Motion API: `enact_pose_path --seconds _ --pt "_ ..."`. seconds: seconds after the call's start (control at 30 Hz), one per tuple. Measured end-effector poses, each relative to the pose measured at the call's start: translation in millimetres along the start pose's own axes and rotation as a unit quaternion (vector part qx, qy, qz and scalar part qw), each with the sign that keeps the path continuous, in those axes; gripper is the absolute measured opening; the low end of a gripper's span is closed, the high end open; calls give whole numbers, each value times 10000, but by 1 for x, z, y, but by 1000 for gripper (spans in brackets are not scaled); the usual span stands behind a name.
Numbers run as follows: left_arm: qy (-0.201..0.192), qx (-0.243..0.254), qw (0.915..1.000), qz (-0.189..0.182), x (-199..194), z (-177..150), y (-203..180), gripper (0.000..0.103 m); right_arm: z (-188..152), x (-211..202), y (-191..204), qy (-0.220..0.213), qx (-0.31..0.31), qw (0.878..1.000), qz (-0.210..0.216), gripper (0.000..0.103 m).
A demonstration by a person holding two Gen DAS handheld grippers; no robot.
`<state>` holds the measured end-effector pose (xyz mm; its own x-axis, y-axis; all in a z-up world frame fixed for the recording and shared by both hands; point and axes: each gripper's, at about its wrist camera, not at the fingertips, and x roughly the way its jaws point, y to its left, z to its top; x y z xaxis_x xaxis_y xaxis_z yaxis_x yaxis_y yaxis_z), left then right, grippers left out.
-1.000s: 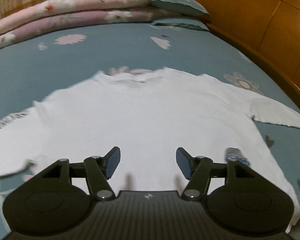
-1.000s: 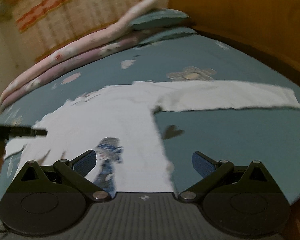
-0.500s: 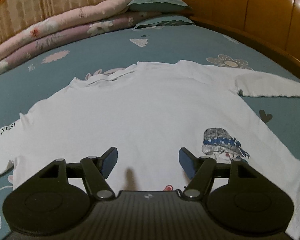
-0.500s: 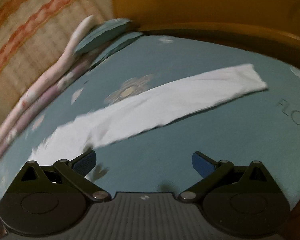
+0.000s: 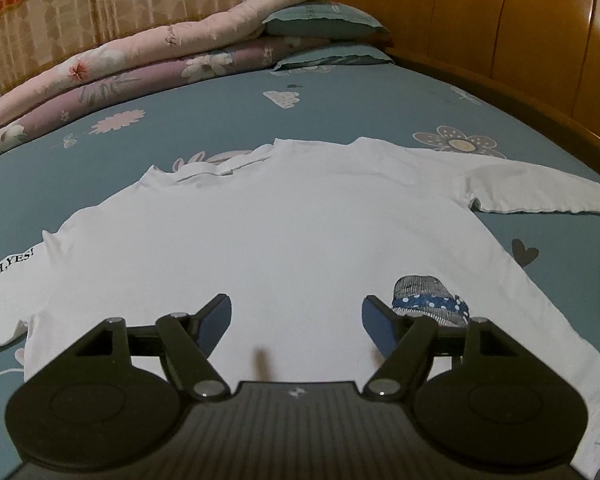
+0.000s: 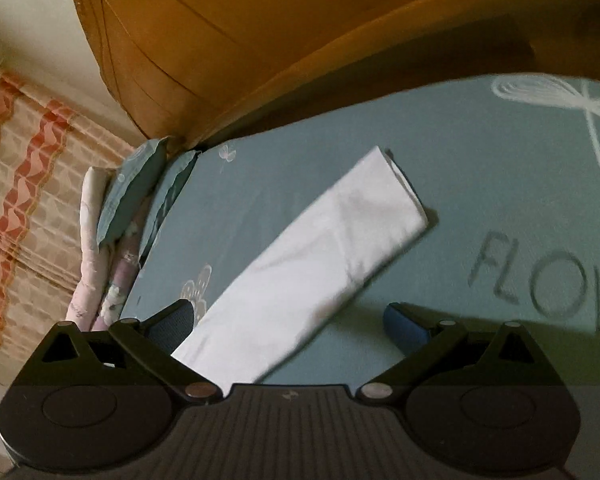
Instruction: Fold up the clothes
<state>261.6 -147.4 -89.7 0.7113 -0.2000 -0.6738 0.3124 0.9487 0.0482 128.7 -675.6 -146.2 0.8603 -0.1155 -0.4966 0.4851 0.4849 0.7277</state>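
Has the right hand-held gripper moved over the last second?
Yes. The right hand-held gripper has swung right, from the shirt's body out along the sleeve toward its cuff, nearer the wooden headboard.

"OH,YES!" on the white shirt (image 5: 284, 240) sleeve; "FLOW" on the bedsheet (image 6: 500, 184).

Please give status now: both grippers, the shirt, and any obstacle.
Left gripper open, empty, above white shirt. Right gripper open, empty, over the sleeve. Shirt flat on bed sheet, unfolded. Nothing on the shirt.

Left tool (image 5: 297, 318), right tool (image 6: 288, 322): blk arms, blue pads, silver screws
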Motion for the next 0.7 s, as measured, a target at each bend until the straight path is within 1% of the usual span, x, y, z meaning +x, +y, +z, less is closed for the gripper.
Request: enact_pose_path --seconds 0.1,0.17,0.2,0.23,0.27,0.33,0.37,0.4,0.53,0.63,0.7 --pt "19 21 10000 16 2 1 -3 73 11 11 -9 -97 135 9999 30 103" --pt "46 39 10000 8 3 1 -5 73 13 14 -10 -237 32 9997 54 102" --pt "60 55 10000 -2 3 1 -6 73 12 15 -10 -325 -24 9995 18 96" --pt "66 75 9999 -6 3 1 -7 73 11 14 -8 -391 -137 9991 -79 83" --pt "69 90 9999 -5 3 1 -8 73 10 13 -6 -428 -314 9983 -242 73" --pt "67 102 9999 16 3 1 -8 73 9 16 -5 -444 -595 9956 -570 39" --pt "63 92 9999 30 2 1 -8 73 9 17 -4 -436 -701 9943 -682 28" --pt "59 82 9999 37 2 2 -8 73 10 17 -5 -410 -712 9941 -711 14" --pt "27 68 10000 67 -3 3 -6 73 16 13 -4 -383 -809 9937 -674 13" --pt "15 41 9999 90 -5 3 -5 73 24 7 7 -467 -1166 9889 -799 13" --pt "22 29 10000 74 -5 3 -4 73 32 6 9 -470 -1287 9869 -852 14"
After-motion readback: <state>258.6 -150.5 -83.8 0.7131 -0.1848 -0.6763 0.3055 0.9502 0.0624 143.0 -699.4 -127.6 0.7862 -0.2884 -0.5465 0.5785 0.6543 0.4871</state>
